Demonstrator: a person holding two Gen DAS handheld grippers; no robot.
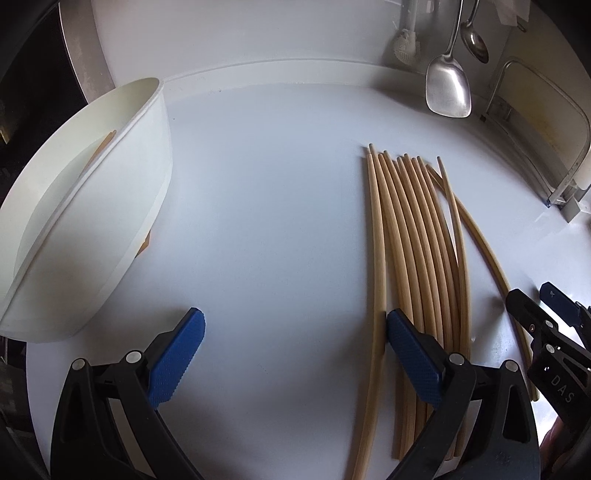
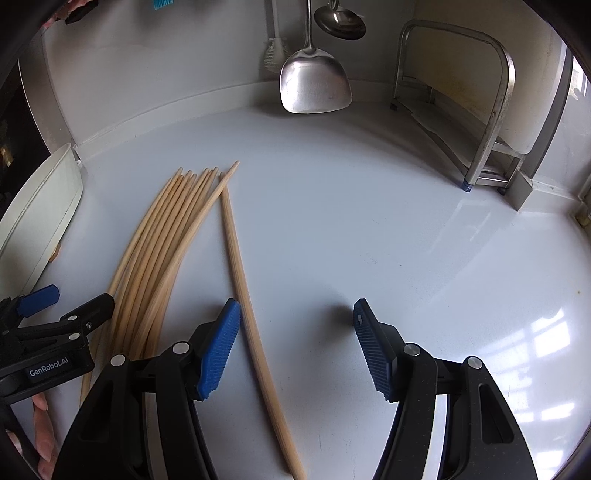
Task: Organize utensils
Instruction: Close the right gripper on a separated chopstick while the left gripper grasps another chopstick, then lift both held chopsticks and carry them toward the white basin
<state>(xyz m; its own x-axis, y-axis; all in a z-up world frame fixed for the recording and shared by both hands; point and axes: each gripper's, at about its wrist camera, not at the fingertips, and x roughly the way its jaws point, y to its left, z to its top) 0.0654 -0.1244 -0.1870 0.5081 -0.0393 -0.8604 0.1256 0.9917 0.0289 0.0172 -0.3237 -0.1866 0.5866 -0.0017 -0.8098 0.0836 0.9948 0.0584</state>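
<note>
Several wooden chopsticks (image 1: 417, 240) lie side by side on the white counter. My left gripper (image 1: 295, 354) is open over the bundle's near left end. Its right pad rests by the leftmost chopstick (image 1: 376, 295), which lies between the jaws, ungripped. A white container (image 1: 110, 206) stands to the left with a chopstick (image 1: 103, 147) inside. My right gripper (image 2: 297, 347) is open too, and one separate chopstick (image 2: 255, 332) runs between its jaws close to the left pad. Each gripper shows in the other's view: the right gripper (image 1: 535, 299) and the left gripper (image 2: 68, 301).
A metal spatula (image 2: 314, 85) and a ladle (image 2: 340, 22) hang on the back wall beside a brush (image 2: 275, 55). A steel rack (image 2: 491, 110) stands at the back right. A person's fingers (image 2: 40, 406) show at the lower left.
</note>
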